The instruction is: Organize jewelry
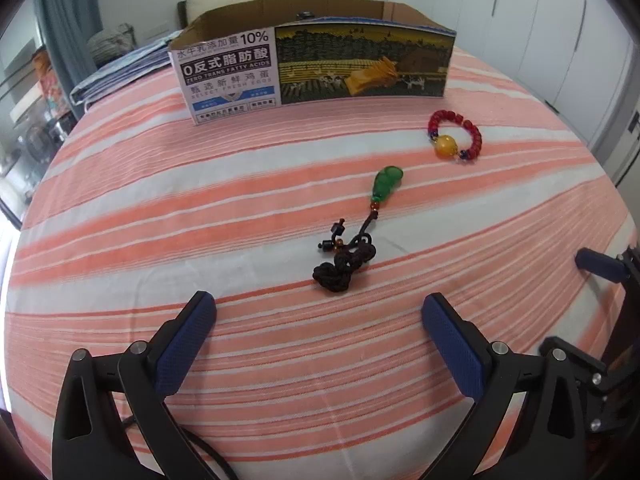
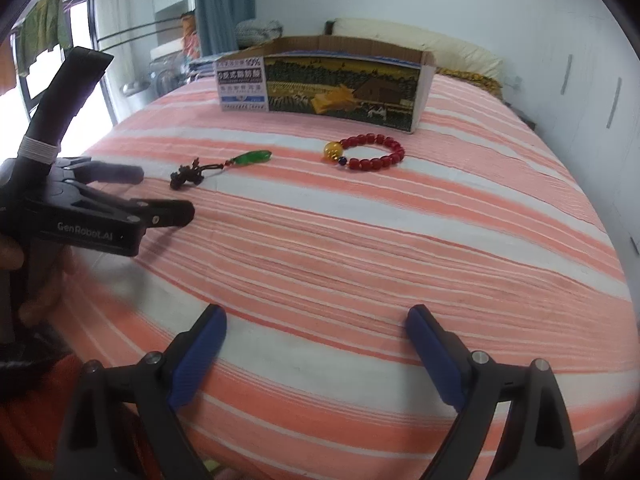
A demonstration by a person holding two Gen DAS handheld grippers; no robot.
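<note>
A green pendant [image 1: 386, 182] on a bunched black cord [image 1: 344, 268] lies on the striped bed sheet [image 1: 240, 208], just ahead of my left gripper [image 1: 319, 302], which is open and holds nothing. Farther right lies a red bead bracelet [image 1: 476, 140] with an amber bead. An open printed cardboard box [image 1: 320, 64] stands behind both. In the right wrist view, my right gripper [image 2: 316, 312] is open and empty over the sheet, well short of the bracelet [image 2: 376, 162]. The pendant [image 2: 254, 158] lies to the bracelet's left, with the left gripper [image 2: 166, 194] beside its cord.
The box [image 2: 340, 88] stands across the far part of the bed. A pillow [image 2: 420, 40] lies behind it and folded bedding [image 1: 120, 72] to its left. White wardrobe doors [image 1: 540, 32] stand on the right, and a window [image 2: 80, 92] on the left. A hand [image 2: 44, 280] holds the left gripper.
</note>
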